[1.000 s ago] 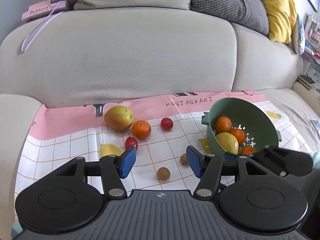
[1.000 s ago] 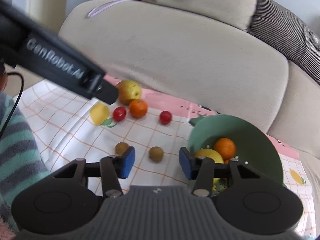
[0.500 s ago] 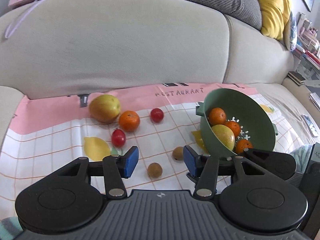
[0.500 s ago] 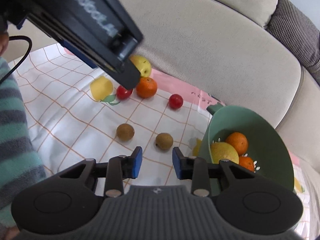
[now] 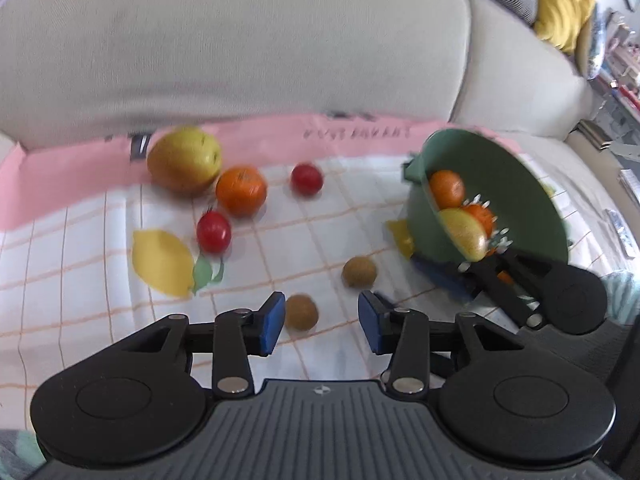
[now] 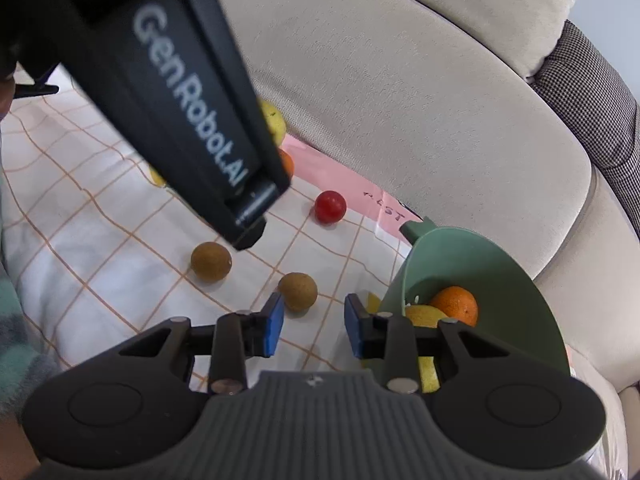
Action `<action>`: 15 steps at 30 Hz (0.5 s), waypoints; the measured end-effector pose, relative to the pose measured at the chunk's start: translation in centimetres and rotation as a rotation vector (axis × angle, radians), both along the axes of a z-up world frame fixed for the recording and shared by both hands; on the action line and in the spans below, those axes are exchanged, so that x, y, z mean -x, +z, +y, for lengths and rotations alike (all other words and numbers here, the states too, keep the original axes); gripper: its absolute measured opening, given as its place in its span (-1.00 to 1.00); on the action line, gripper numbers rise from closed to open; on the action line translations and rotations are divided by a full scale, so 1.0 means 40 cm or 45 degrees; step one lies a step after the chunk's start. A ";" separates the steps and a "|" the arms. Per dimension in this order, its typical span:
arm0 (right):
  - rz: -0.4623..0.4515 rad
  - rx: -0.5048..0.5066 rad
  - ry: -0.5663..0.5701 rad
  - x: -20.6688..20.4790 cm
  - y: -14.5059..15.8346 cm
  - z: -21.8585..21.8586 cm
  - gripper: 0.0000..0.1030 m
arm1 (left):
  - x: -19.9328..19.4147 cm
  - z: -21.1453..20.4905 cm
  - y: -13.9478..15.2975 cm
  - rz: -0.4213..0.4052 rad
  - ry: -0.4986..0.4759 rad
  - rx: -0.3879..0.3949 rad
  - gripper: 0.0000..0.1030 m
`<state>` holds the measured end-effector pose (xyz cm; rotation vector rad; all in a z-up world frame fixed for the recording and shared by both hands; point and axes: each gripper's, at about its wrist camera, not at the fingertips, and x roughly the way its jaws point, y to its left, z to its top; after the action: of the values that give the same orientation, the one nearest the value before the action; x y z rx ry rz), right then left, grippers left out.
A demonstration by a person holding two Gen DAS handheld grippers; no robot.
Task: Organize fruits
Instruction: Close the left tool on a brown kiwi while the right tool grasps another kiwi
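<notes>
- On the sofa seat, in the left wrist view, a checked cloth [image 5: 100, 300] with a pink border lies spread, and a tilted green colander [image 5: 500, 184] serves as landmark at its right side.
- Inside the colander sit oranges and a yellow-green fruit; its rim leans toward the camera.
- Left of the colander, a brown kiwi [image 5: 359, 271] lies near it, and a second brown kiwi [image 5: 301, 312] lies further left, just beside the left gripper's [image 5: 321, 322] left blue pad.
- Far left of the colander, by the pink border, a large yellow-green pear [image 5: 184, 165] touches an orange [image 5: 241, 191]; one red fruit [image 5: 213, 232] lies just below the orange, another red fruit [image 5: 306, 179] sits between orange and colander.
- The left gripper's jaws are closing at a middling gap; nothing is pressed between the pads.
- The right gripper [image 5: 480, 276] appears just below the colander, blurred.
- From the right wrist view, the colander [image 6: 480, 264] stands at the right, holding an orange and a yellow fruit.
- Left of it lie two kiwis, the nearer kiwi [image 6: 298, 291] just above the left pad.
- The right gripper [image 6: 314, 326] stands narrow, nothing between its pads.
- The left gripper's black body [image 6: 180, 92] crosses the upper left, far from the colander.
</notes>
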<state>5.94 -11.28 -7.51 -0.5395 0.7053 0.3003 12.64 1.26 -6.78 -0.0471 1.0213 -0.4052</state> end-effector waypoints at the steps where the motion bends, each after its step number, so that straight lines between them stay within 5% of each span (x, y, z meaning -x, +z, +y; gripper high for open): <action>1: -0.008 0.009 0.010 -0.003 -0.005 0.002 -0.43 | -0.005 0.001 -0.010 0.024 0.004 -0.003 -0.05; 15: -0.052 0.085 0.132 -0.029 -0.059 0.021 -0.46 | -0.060 0.003 -0.090 0.177 0.079 0.016 -0.17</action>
<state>7.11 -10.44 -9.87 -0.6455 0.6506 0.3621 15.03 1.38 -10.37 -0.1194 1.1512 -0.3552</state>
